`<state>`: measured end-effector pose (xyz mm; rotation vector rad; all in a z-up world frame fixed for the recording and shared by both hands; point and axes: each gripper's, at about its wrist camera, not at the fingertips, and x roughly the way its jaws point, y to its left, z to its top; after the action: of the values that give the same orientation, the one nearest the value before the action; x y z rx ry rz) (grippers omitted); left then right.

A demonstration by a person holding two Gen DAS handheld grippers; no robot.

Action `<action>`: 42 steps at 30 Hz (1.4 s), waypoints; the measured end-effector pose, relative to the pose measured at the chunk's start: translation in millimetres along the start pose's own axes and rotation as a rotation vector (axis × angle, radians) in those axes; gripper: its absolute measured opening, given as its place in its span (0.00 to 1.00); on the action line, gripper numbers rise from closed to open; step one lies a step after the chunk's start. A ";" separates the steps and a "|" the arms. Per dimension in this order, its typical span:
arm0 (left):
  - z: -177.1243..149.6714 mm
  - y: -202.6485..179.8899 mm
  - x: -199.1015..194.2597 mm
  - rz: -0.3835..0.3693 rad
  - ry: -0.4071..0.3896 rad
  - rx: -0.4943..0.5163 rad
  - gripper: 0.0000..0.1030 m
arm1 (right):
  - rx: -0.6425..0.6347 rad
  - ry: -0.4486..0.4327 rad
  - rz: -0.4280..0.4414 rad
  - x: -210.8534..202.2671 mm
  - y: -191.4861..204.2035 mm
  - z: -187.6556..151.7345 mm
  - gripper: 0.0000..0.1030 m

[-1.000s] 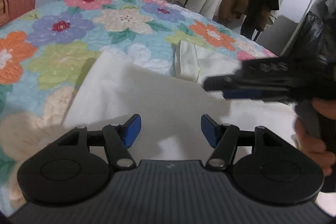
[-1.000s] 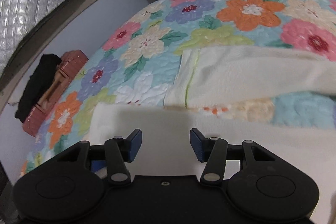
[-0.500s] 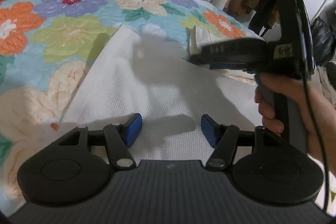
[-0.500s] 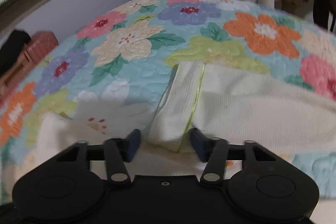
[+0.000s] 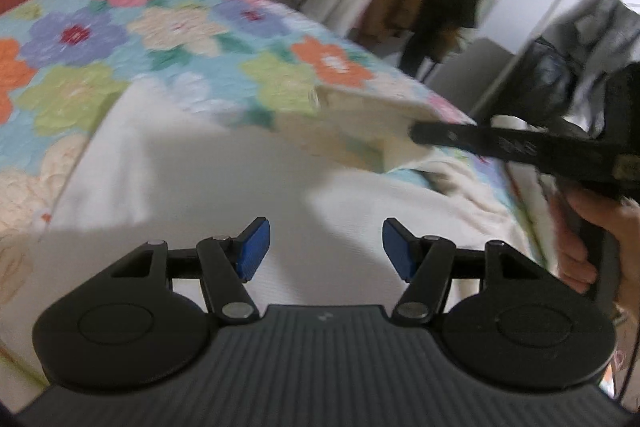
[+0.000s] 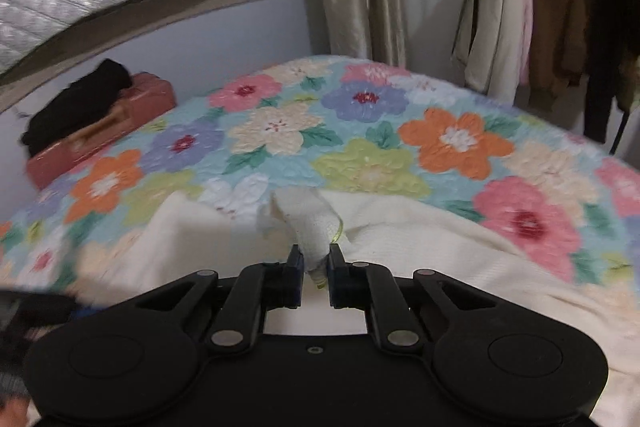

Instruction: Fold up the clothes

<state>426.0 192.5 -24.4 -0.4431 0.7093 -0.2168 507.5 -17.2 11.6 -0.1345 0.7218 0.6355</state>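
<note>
Cream garment (image 5: 208, 179) lies spread on the bed's floral quilt (image 5: 100, 39), body panel flat, nearest you.

Left: your left gripper (image 5: 322, 249) hangs over the body panel, blue pads spread, nothing between them, not touching the cloth.

Centre: the sleeve cuff (image 6: 316, 227) with its green trim is lifted off the quilt and bunched into a narrow tuck. Your right gripper (image 6: 315, 269) is closing on it, pads pinching the cuff's end.

Right: the sleeve (image 6: 460, 247) trails away across the quilt towards the clothes rack (image 6: 520, 7).

Risks, as judgement only:
- The bite looks shallow, on the cuff tip alone. A quick pull could slide the knit out from the pads.
- With nothing holding the body panel, dragging the sleeve across may tug the whole garment and skew the fold line.
- Bunched cuff may land twisted; expect a lumpy fold unless you flatten it.
</note>
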 end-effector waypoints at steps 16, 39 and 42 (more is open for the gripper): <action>-77.6 -97.0 8.1 -0.134 0.097 -0.138 0.61 | 0.138 -0.123 -0.034 -184.3 -55.6 -176.4 0.13; -124.6 -175.1 -18.4 -0.395 0.152 -0.177 0.00 | 0.296 -0.265 0.072 -268.5 -86.8 -220.7 0.13; -146.5 -177.6 -15.6 -0.281 0.206 -0.078 0.00 | 0.359 -0.070 0.011 -256.1 -81.2 -233.9 0.14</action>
<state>308.7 -6.0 -31.7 -0.6009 0.8586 -0.5057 274.0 -285.7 -4.7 0.2218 0.7578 0.5093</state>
